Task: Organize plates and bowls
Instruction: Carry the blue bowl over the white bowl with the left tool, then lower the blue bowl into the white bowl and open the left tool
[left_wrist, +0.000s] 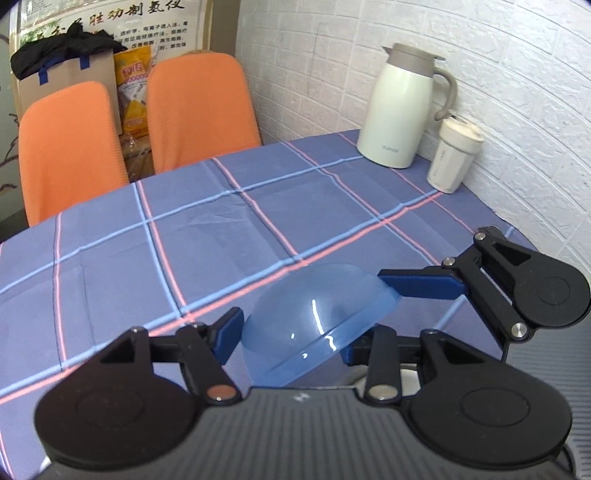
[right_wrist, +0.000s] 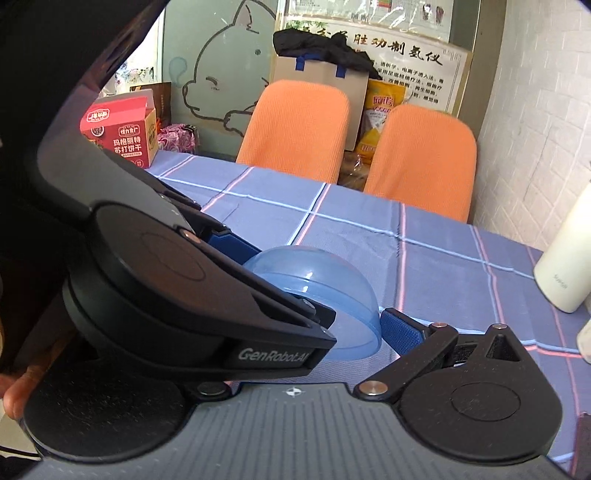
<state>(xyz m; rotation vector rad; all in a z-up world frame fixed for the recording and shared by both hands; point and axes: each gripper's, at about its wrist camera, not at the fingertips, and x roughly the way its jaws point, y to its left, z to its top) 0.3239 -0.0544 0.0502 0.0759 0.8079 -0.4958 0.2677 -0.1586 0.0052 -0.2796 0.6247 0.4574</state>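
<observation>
A translucent blue bowl (left_wrist: 314, 317) is upside down and tilted, held above the checked tablecloth (left_wrist: 184, 240). My left gripper (left_wrist: 291, 339) has its blue fingers on either side of the bowl and grips it. The right gripper's blue finger (left_wrist: 421, 284) reaches in from the right and touches the bowl's rim. In the right wrist view the bowl (right_wrist: 317, 291) sits between the right gripper's fingers (right_wrist: 402, 332), with the left gripper's black body (right_wrist: 177, 288) covering its left side. Whether the right gripper clamps the rim is unclear.
A cream thermos jug (left_wrist: 406, 107) and a white travel cup (left_wrist: 454, 155) stand at the far right by the brick wall. Two orange chairs (left_wrist: 199, 110) stand behind the table. A red biscuit box (right_wrist: 122, 129) sits at the table's far left.
</observation>
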